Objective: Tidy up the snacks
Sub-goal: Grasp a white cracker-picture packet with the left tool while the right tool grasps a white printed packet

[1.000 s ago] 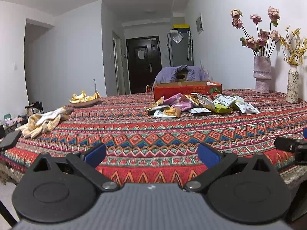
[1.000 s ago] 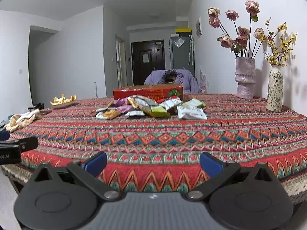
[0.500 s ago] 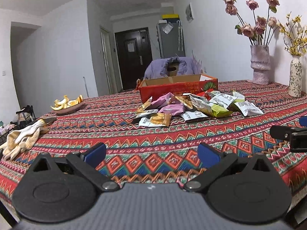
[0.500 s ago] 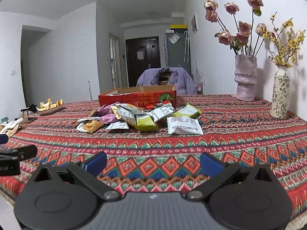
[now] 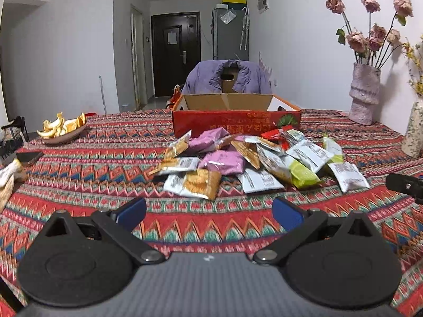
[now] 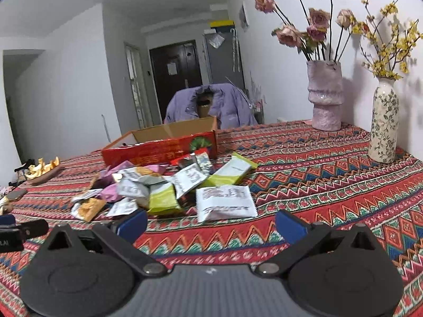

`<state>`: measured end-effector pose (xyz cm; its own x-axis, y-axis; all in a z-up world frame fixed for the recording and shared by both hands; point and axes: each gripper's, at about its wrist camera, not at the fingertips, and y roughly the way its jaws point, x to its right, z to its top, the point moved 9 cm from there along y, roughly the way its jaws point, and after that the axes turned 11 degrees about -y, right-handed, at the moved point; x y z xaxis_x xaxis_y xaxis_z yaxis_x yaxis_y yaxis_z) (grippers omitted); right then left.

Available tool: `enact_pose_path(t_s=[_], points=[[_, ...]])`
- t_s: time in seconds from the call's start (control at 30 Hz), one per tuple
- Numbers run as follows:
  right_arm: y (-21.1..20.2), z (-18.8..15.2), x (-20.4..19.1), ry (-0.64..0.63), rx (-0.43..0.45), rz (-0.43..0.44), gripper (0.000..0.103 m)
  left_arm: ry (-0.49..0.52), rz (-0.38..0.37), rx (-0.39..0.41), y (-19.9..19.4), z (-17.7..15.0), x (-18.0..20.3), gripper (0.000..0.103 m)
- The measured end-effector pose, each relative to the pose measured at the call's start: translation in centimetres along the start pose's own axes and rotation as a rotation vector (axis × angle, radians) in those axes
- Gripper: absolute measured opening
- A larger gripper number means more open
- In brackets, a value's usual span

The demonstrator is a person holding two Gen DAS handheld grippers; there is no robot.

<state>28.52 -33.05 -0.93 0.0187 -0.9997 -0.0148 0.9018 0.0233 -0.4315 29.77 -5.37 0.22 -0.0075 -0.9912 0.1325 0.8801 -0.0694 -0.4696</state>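
A loose heap of foil snack packets (image 5: 246,158), purple, white, lime-green and orange, lies on the counter just in front of an open red cardboard box (image 5: 235,121), whose brown inside looks empty from here. Nearest the right gripper (image 6: 211,223) is a flat white packet with printed text (image 6: 226,202); nearest the left gripper (image 5: 208,210) is an orange-and-silver cracker packet (image 5: 195,183). Both grippers hover with fingers spread wide and nothing between them. A good pick likely takes an outlying packet by its edge, low and level, so its neighbours stay undisturbed. The counter wears a red zigzag-patterned cloth (image 5: 105,163); a dish of fruit peels (image 5: 62,129) sits far left, two flower vases (image 6: 326,97) far right by the white wall.
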Motion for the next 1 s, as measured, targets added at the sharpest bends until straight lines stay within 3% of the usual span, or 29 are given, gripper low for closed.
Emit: enact_pose_path(t_s=[0.4, 0.57, 0.77, 0.93, 1.0], points=[[5.8, 2.0, 2.5, 0.056, -0.004, 0.017, 0.103, -0.02, 0.049, -0.082, 7.1, 4.0, -2.4, 0.103], [9.0, 1.5, 2.4, -0.018, -0.112, 0.025, 0.103, -0.024, 0.049, -0.052, 11.5, 5.9, -4.5, 0.103], [11.8, 1.0, 1.9, -0.135, -0.183, -0.036, 0.103, -0.115, 0.001, -0.171, 17.3, 5.3, -6.1, 0.103], [12.9, 0.7, 1.7, -0.141, -0.211, -0.038, 0.102, -0.156, -0.047, -0.239, 19.2, 4.3, -6.6, 0.098], [13.2, 0.5, 1.5, -0.147, -0.22, -0.04, 0.102, -0.159, -0.058, -0.246, 19.3, 4.0, -6.8, 0.083]])
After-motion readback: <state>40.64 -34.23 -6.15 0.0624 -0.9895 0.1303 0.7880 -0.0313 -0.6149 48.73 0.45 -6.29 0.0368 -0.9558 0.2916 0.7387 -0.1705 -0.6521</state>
